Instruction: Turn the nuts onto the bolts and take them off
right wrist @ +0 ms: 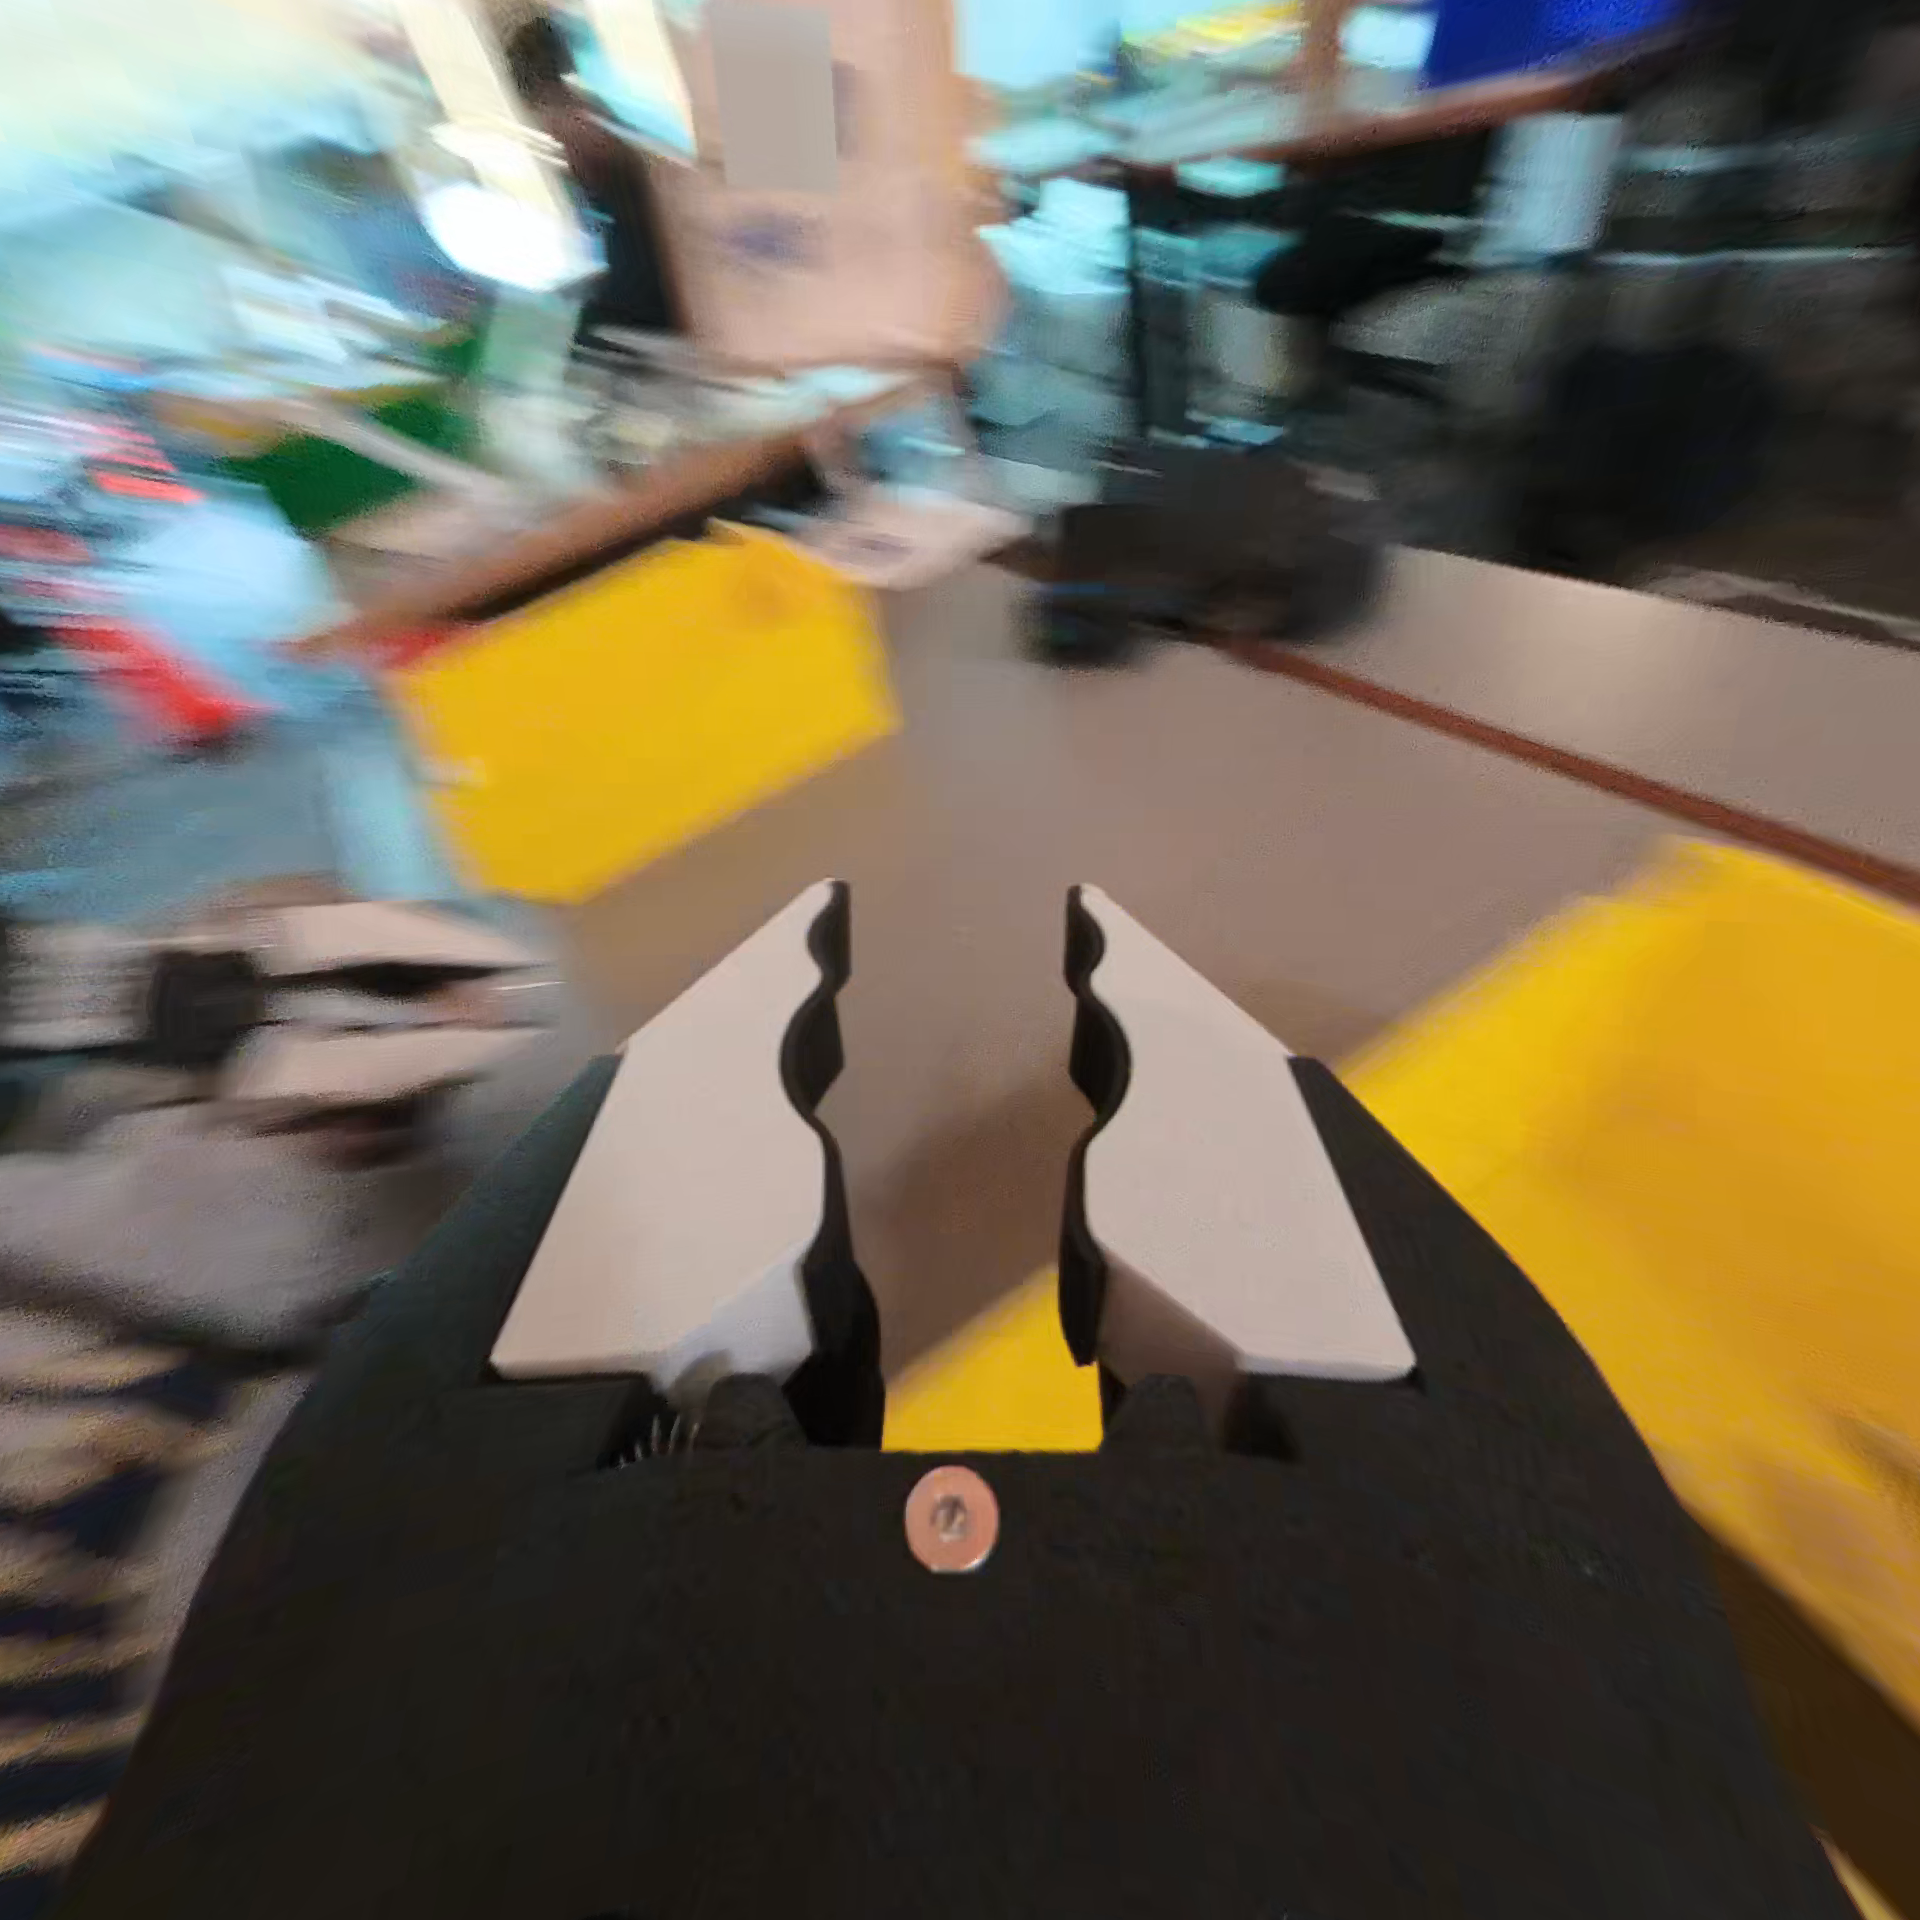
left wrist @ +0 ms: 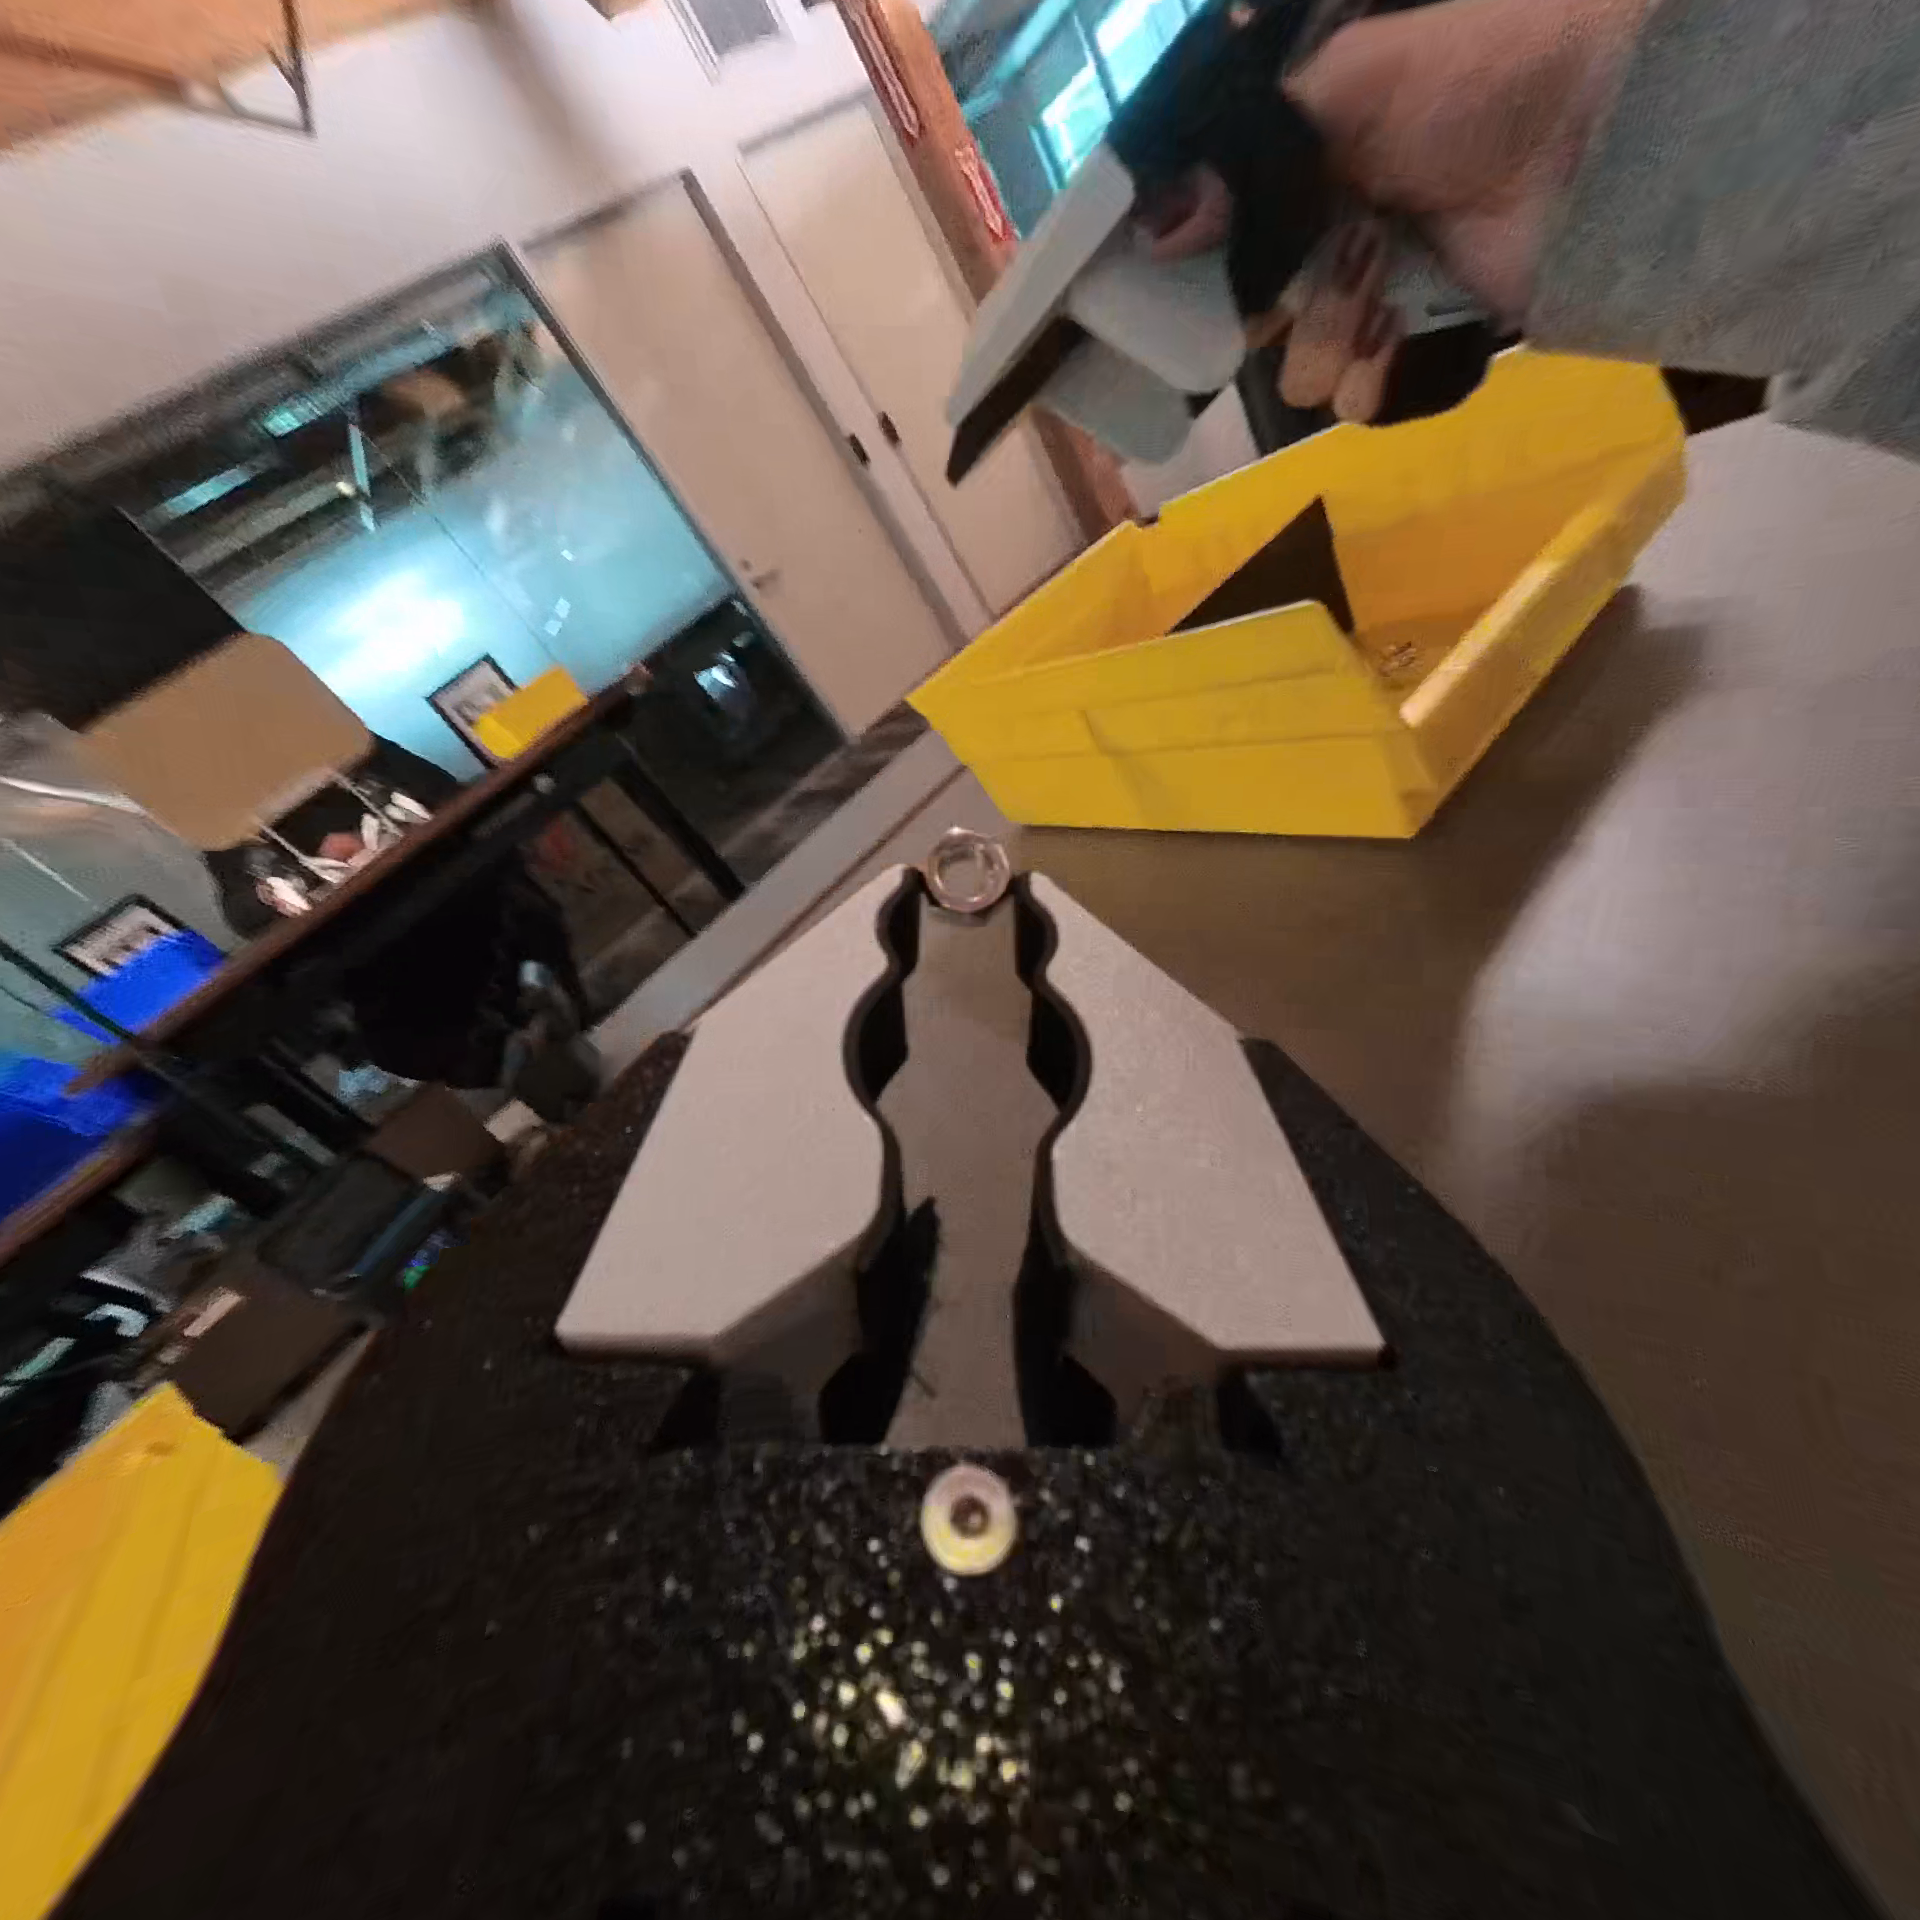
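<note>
Grey table (left wrist: 1299, 987) in blurry office, yellow bin (left wrist: 1299, 707) near far edge, left gripper (left wrist: 964, 896) pinching nut (left wrist: 960, 871), right gripper (right wrist: 958, 904) spread apart, holding nothing, above table.

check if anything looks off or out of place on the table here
Nothing stands out. The left gripper pinches a nut squarely at its fingertips, the right gripper is open and empty, and the yellow bin sits flat on the table.
</note>
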